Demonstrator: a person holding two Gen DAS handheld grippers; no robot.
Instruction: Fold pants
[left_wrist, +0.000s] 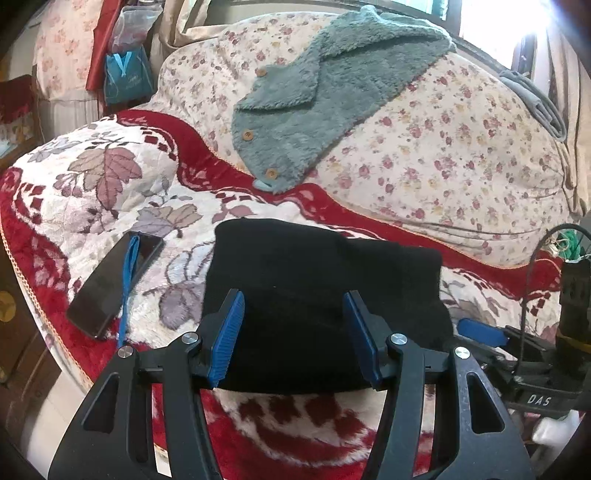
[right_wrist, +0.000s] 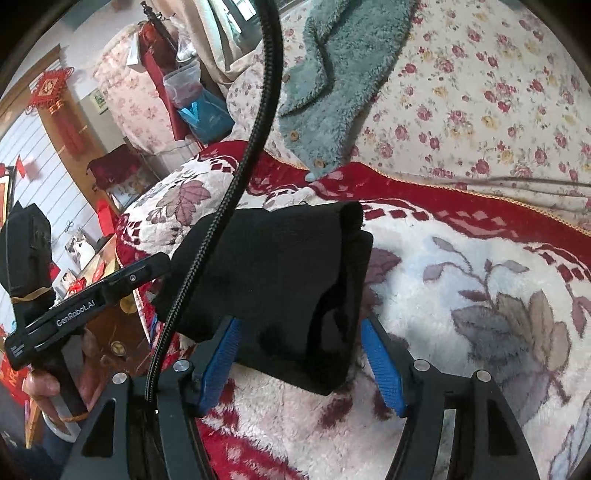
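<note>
Both grippers sit spread apart over the pants (left_wrist: 325, 295), grasping nothing: my left gripper (left_wrist: 295, 336) straddles the near middle of the bundle, and my right gripper (right_wrist: 303, 360) brackets its near right corner. The pants lie as a compact black rectangle on the bed's blanket (left_wrist: 110, 206), already several layers thick, so I judge the fold close to done.

Risk first. The right edge shows a rolled, bulging lip in the right wrist view, and it looks ready to spring open if I nudge it. A braided cable (right_wrist: 236, 177) hangs across that view over the bundle; it could drag the top layer. To the left lies a phone (left_wrist: 114, 284) with a blue strap, near the bed's edge, and a careless sweep could knock it off.

The pants look soft, matte, thick knit. The blanket is plush, red and cream with leaf patterns, and likely grippy. Farther off, a fluffy teal garment (left_wrist: 314, 96) with wooden buttons rests on a floral quilt (left_wrist: 443, 155).
</note>
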